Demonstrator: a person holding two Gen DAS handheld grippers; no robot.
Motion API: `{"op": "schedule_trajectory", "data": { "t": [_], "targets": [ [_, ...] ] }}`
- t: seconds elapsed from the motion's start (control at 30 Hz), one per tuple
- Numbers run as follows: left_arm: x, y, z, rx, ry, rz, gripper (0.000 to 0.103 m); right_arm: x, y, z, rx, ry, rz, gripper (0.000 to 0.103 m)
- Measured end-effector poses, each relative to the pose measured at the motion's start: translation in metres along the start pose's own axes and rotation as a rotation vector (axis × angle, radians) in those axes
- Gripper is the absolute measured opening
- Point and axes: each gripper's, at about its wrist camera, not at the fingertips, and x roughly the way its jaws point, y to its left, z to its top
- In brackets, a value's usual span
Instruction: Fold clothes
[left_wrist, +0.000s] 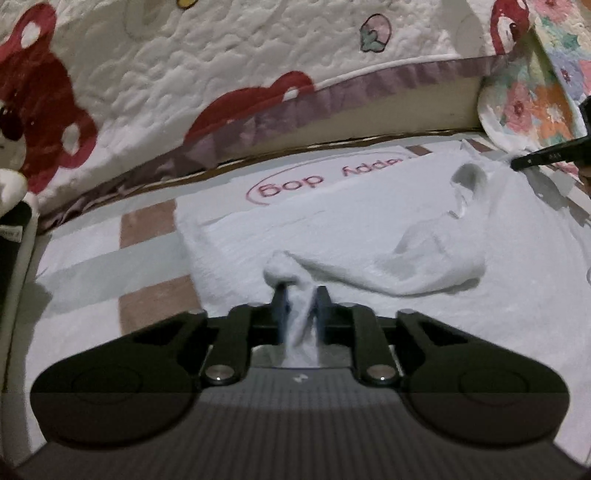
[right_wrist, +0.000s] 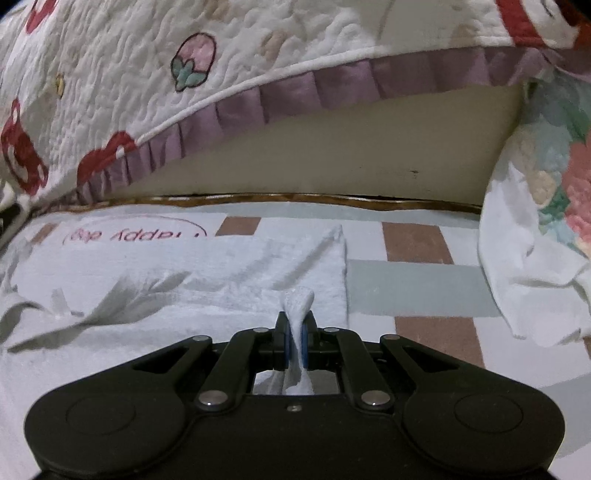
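White garment (left_wrist: 369, 236): soft, light, limp, apparently knit; bunches readily. Left gripper (left_wrist: 301, 295) and right gripper (right_wrist: 295, 321) fingers clamped on pinched fabric edges. Grip at corners.

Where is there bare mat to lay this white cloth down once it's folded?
Bare checked mat lies right of the cloth, up to the floral bedding. Another strip lies left of the cloth. The middle is crowded: both claws, left and right, pinch cloth there.
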Motion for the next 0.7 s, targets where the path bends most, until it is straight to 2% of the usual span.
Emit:
{"op": "schedule_trajectory", "data": {
  "t": [0.07,0.17,0.23,0.3,0.37,0.43,0.5,0.53,0.6,0.67,0.7],
  "targets": [
    [0.0,-0.003,0.001,-0.004,-0.001,-0.018,0.014,0.001,0.002,0.001,-0.006,0.001,0.002,0.009],
    [0.004,-0.005,0.002,0.0,0.01,0.026,0.017,-0.001,0.004,-0.003,-0.002,-0.014,-0.02,0.009],
    [0.008,0.0,0.001,-0.032,0.017,0.027,0.032,-0.003,0.003,-0.005,0.013,-0.022,-0.018,0.009],
    [0.013,0.006,-0.001,-0.09,0.026,-0.012,0.055,-0.003,0.001,-0.006,0.029,-0.019,-0.01,0.009],
    [0.021,0.012,-0.004,-0.15,0.041,-0.057,0.062,-0.002,-0.004,-0.006,0.064,-0.015,0.016,0.013],
    [0.022,0.007,-0.004,-0.138,0.039,-0.077,0.064,0.0,-0.009,-0.008,0.106,-0.009,0.03,0.014],
    [0.023,0.002,-0.003,-0.123,0.036,-0.098,0.06,0.004,-0.011,-0.01,0.131,-0.006,0.014,0.016],
    [0.023,0.0,-0.003,-0.115,0.035,-0.108,0.054,0.006,-0.011,-0.012,0.146,-0.004,0.015,0.016],
    [0.022,-0.01,-0.001,-0.057,0.031,-0.074,0.02,0.01,-0.01,-0.014,0.153,-0.001,0.019,0.016],
    [0.017,-0.017,0.005,-0.031,0.017,-0.03,0.006,0.005,-0.005,-0.013,0.132,-0.03,0.004,0.008],
    [0.01,-0.019,0.011,-0.028,-0.008,0.01,0.005,0.001,-0.002,-0.012,0.119,-0.049,-0.007,0.008]
  ]
}}
